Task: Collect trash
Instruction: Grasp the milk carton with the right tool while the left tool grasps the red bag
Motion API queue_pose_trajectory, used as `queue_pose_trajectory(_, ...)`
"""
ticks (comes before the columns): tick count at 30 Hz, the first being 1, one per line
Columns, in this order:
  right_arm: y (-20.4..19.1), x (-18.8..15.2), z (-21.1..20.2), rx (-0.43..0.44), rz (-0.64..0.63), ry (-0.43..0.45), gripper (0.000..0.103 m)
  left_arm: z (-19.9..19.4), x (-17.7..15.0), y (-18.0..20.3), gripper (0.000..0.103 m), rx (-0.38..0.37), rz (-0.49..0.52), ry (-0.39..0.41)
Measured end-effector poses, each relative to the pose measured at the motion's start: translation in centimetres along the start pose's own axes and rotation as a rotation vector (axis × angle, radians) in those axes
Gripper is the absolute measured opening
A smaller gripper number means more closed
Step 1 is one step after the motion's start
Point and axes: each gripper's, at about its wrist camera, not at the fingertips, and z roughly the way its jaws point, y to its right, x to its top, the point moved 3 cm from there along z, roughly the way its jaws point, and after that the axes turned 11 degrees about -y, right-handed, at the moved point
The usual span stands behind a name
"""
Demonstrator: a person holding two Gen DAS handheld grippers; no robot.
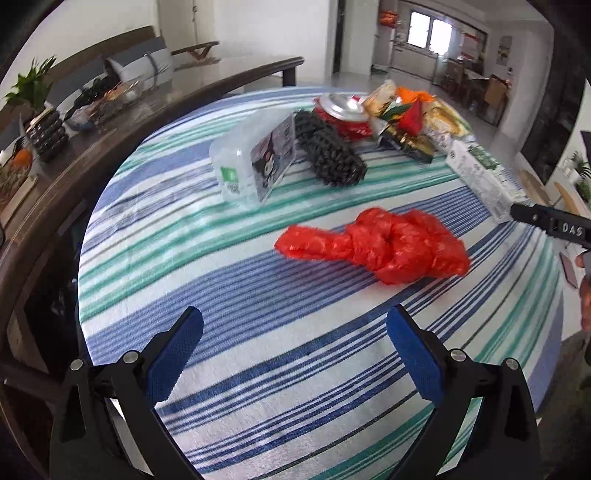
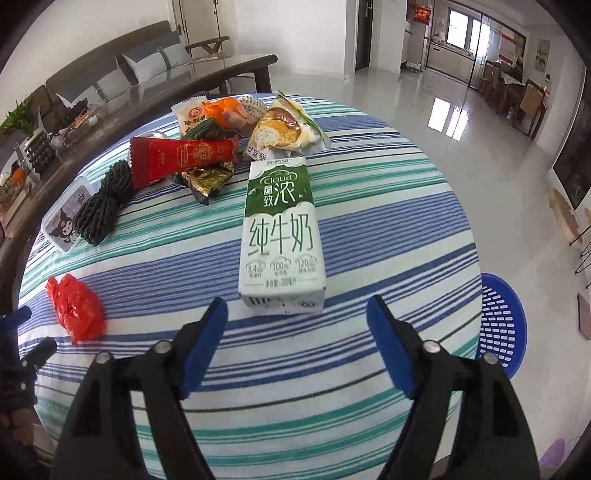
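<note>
Trash is spread over the striped bench [image 2: 369,177]: a milk carton [image 2: 280,236] lies flat just ahead of the right gripper [image 2: 297,321], whose fingers are spread wide with nothing in them. Left gripper [image 1: 295,332] is wide apart too, pointed at a knotted red bag [image 1: 376,245]. Blue basket [image 2: 502,321] sits past the bench edge.

A blue, green and white striped cloth [image 2: 369,206] covers the counter. Beyond its far left edge runs a dark wooden bench [image 1: 155,110] with grey cushions [image 2: 147,66]. A green plant [image 1: 31,83] stands at the far left, and glossy white floor [image 2: 424,110] stretches toward a bright window [image 2: 461,31]
</note>
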Motion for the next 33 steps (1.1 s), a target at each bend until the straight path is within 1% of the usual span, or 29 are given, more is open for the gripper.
queue_pose_trajectory(2, 0.4, -1.0, -0.3, 0.016, 0.012, 0.005, 0.085, -1.5, 1.4, 0.1, 0.098, -0.063, 0.077, 0.057)
queue_pose_trajectory(4, 0.4, -1.8, -0.6, 0.038, 0.015, 0.008, 0.088, -2.1, 2.8, 0.9, 0.098, -0.124, 0.181, 0.089)
queue_pose_trajectory(7, 0.7, -2.8, -0.8, 0.039, 0.010, 0.011, 0.089, -1.0, 4.5, 2.6, 0.098, -0.137, 0.330, 0.097)
queue_pose_trajectory(8, 0.7, -3.0, -0.9, 0.037, 0.007, 0.009, 0.089, -0.3, 4.9, 3.3, 0.098, -0.161, 0.375, 0.082)
queue_pose_trajectory(10, 0.7, -3.5, -1.1, 0.040, 0.004, 0.008, 0.089, 1.2, 5.0, 4.2, 0.098, -0.236, 0.436, 0.024)
queue_pose_trajectory(12, 0.8, -3.8, -1.5, 0.044, 0.002, 0.014, 0.089, 2.1, 4.4, 5.0, 0.098, -0.310, 0.488, -0.047)
queue_pose_trajectory(14, 1.1, -4.0, -2.1, 0.047, 0.002, 0.022, 0.089, 1.9, 2.9, 5.8, 0.098, -0.378, 0.530, -0.090)
queue_pose_trajectory(16, 1.5, -4.1, -2.5, 0.049, -0.001, 0.029, 0.090, 0.9, 1.1, 6.4, 0.098, -0.434, 0.579, -0.101)
queue_pose_trajectory(18, 1.8, -3.7, -2.6, 0.048, -0.014, 0.031, 0.090, -0.1, -0.1, 6.9, 0.098, -0.462, 0.600, -0.084)
queue_pose_trajectory(19, 1.8, -3.4, -2.6, 0.044, -0.023, 0.032, 0.090, -0.5, -0.2, 6.9, 0.098, -0.460, 0.591, -0.065)
queue_pose_trajectory(21, 1.8, -2.1, -2.5, 0.027, -0.039, 0.030, 0.090, -0.4, 0.6, 6.7, 0.098, -0.427, 0.542, -0.034)
queue_pose_trajectory(23, 1.4, -0.2, -2.4, 0.050, -0.049, 0.022, 0.090, 0.4, 2.0, 6.3, 0.098, -0.396, 0.472, -0.039)
queue_pose_trajectory(24, 1.1, 0.9, -2.2, 0.065, -0.058, 0.009, 0.090, 0.9, 2.5, 6.3, 0.098, -0.397, 0.453, -0.052)
queue_pose_trajectory(25, 0.6, 2.0, -2.0, 0.086, -0.069, -0.007, 0.090, 1.6, 3.0, 6.6, 0.098, -0.393, 0.451, -0.065)
queue_pose_trajectory(26, 0.0, 3.3, -1.6, 0.102, -0.083, -0.032, 0.089, 2.1, 3.2, 6.9, 0.098, -0.371, 0.465, -0.074)
queue_pose_trajectory(28, -1.0, 5.6, -0.4, 0.082, -0.113, -0.084, 0.089, 3.0, 3.7, 7.6, 0.098, -0.303, 0.495, -0.076)
queue_pose_trajectory(30, -1.7, 7.0, 1.4, 0.059, -0.121, -0.158, 0.089, 3.3, 4.0, 7.8, 0.097, -0.281, 0.497, -0.084)
queue_pose_trajectory(31, -1.7, 7.5, 2.2, 0.051, -0.111, -0.195, 0.089, 3.3, 4.1, 7.9, 0.094, -0.274, 0.496, -0.084)
queue_pose_trajectory(32, -1.8, 7.9, 3.0, 0.054, -0.102, -0.224, 0.088, 3.4, 4.3, 8.0, 0.084, -0.266, 0.496, -0.086)
queue_pose_trajectory(33, -1.9, 8.1, 3.6, 0.048, -0.096, -0.247, 0.076, 3.4, 4.4, 8.1, 0.074, -0.261, 0.495, -0.090)
